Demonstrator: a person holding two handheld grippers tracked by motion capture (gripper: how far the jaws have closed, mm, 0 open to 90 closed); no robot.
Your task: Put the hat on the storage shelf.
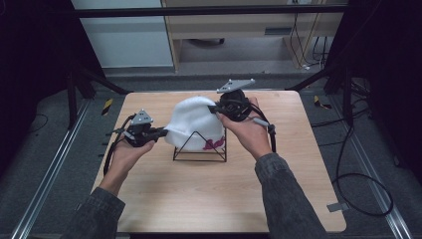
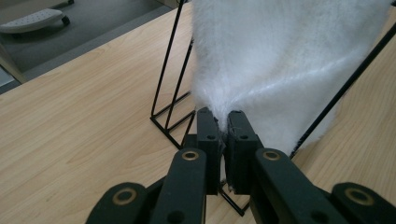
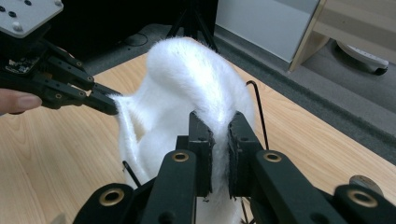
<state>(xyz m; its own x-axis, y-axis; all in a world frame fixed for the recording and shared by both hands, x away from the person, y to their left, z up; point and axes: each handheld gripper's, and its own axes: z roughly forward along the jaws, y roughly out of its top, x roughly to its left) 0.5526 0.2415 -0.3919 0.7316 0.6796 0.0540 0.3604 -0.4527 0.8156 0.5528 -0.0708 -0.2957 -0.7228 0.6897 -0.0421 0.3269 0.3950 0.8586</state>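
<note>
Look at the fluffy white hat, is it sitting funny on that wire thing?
Yes. The white hat hangs lopsided over the black wire stand, stretched sideways because the left gripper and right gripper each pinch an edge. Nothing looks torn or spilled.

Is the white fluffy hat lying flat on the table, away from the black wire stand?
No, the white fluffy hat is draped over the black wire stand, stretched between the left tool and right tool.

A pale wooden table (image 1: 199, 199) sits on a grey floor (image 1: 45, 164), with black cables (image 1: 358, 184) looping on the floor to its right. Beyond the far edge stands light wooden furniture (image 1: 239, 25), and yellow-black tape (image 1: 107, 106) marks the floor at the left.
</note>
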